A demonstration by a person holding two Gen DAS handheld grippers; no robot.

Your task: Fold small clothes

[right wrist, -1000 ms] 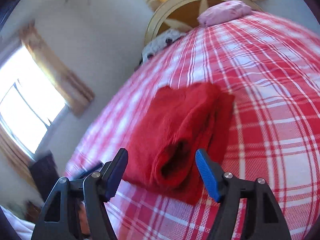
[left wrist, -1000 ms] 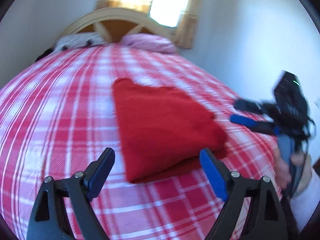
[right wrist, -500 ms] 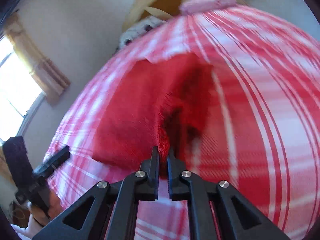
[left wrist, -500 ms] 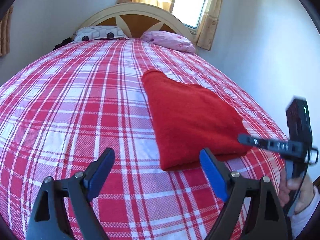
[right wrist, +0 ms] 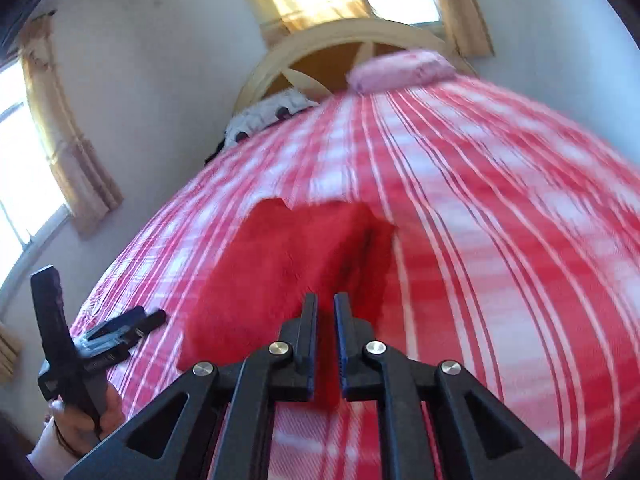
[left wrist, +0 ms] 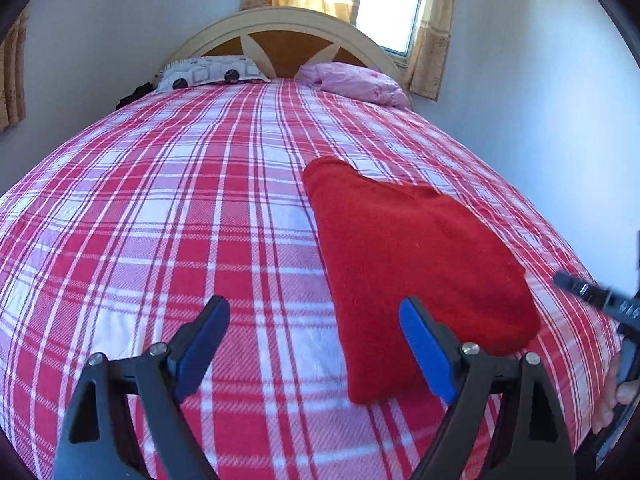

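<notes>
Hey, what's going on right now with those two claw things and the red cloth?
Left gripper open, empty. Right gripper shut beside red garment, nothing visibly pinched. Garment folded on plaid bed. Nothing in the way.

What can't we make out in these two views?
- Left wrist view: right gripper is cut off by the frame's edge.
- Right wrist view: bedspread is smeared by motion blur. The garment's near edge is hidden behind that gripper's fingers.
- Both views: what kind of garment it is, since its folds hide the shape.
- Left wrist view: dark thing beside the pillow is too small to name.
</notes>
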